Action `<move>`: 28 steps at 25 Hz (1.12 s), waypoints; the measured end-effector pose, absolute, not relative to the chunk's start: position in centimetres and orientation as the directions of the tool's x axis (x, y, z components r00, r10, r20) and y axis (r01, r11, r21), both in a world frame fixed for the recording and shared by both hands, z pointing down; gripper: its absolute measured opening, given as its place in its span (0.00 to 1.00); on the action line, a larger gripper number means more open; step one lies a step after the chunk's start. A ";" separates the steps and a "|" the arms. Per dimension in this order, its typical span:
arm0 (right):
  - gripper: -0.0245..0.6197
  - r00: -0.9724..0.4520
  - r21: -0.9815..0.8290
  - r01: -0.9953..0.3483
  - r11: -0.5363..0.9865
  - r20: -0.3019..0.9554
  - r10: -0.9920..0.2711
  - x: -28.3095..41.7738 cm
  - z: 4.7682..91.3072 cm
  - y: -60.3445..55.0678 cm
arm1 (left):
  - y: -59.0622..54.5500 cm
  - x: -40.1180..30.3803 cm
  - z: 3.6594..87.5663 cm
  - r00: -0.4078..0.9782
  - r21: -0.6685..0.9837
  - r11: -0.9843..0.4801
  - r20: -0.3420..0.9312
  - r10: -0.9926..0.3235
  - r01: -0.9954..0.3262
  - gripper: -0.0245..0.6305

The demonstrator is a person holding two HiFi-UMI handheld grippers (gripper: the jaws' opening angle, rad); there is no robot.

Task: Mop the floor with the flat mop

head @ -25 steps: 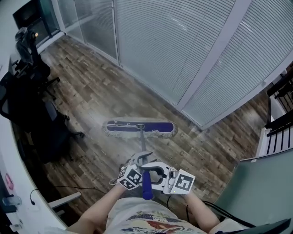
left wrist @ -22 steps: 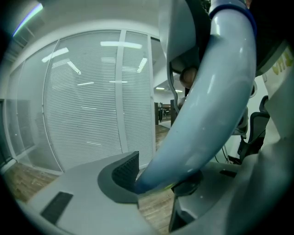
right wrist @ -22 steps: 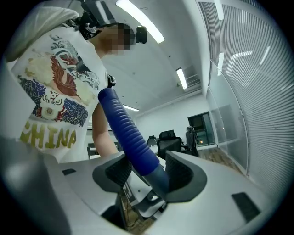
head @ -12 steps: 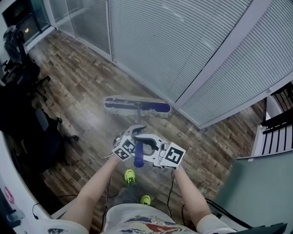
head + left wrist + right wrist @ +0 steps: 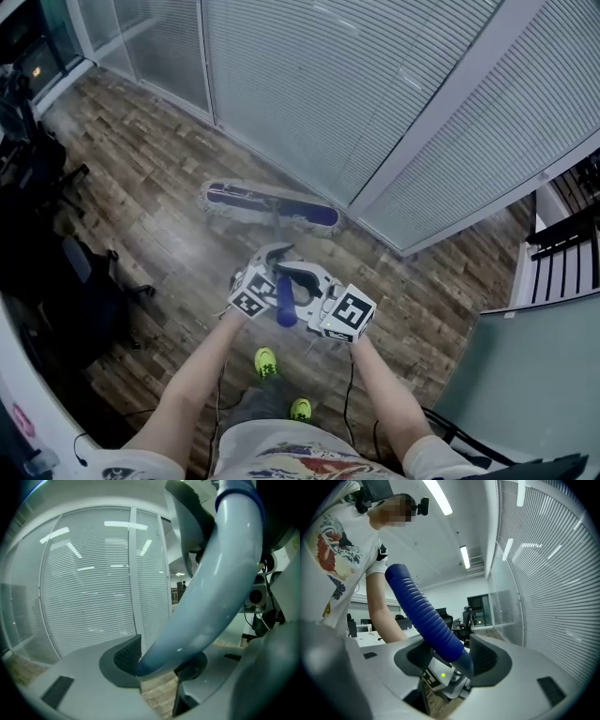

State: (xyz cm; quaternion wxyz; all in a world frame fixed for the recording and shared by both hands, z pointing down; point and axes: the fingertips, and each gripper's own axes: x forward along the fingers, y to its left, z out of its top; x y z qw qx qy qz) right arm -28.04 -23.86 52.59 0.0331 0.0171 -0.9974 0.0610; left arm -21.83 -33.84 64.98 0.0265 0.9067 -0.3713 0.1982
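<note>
The flat mop's purple head (image 5: 270, 206) with its white fringe lies on the wood floor close under the glass wall. Its pole (image 5: 277, 234) slants back to a blue ribbed grip (image 5: 285, 302) between my two hands. In the left gripper view, my left gripper (image 5: 159, 660) is shut on the pale shiny pole (image 5: 211, 588), which crosses between its dark pads. My right gripper (image 5: 450, 660) is shut on the blue ribbed grip (image 5: 424, 613), higher up the handle. In the head view the left gripper (image 5: 262, 279) and right gripper (image 5: 314, 291) sit side by side around the handle, arms stretched forward.
A glass wall with shut blinds (image 5: 309, 84) runs diagonally just beyond the mop head. Black office chairs (image 5: 56, 272) crowd the left side. My green shoes (image 5: 266, 361) stand on the planks below the grippers. A white railing (image 5: 562, 253) and a grey-green panel (image 5: 534, 375) stand at the right.
The mop head has slid across the floor toward the glass wall. Both grippers have pushed forward with the handle, arms extending, and my shoes have come into view.
</note>
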 end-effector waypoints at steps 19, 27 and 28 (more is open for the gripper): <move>0.40 -0.999 -0.208 0.014 0.978 -0.044 0.005 -17.4 48.7 -0.3 | -9.8 -11.7 62.4 0.606 -0.086 -0.699 0.431 -0.669 -0.710 0.23; 0.39 -0.999 -0.229 0.030 0.973 -0.044 0.021 -10.1 46.3 13.2 | 4.1 -4.3 59.8 0.601 -0.035 -0.682 0.440 -0.667 -0.731 0.23; 0.40 -0.999 -0.232 0.034 0.972 -0.043 0.025 -9.2 46.1 14.8 | 5.7 -3.4 59.5 0.601 -0.032 -0.681 0.441 -0.666 -0.731 0.23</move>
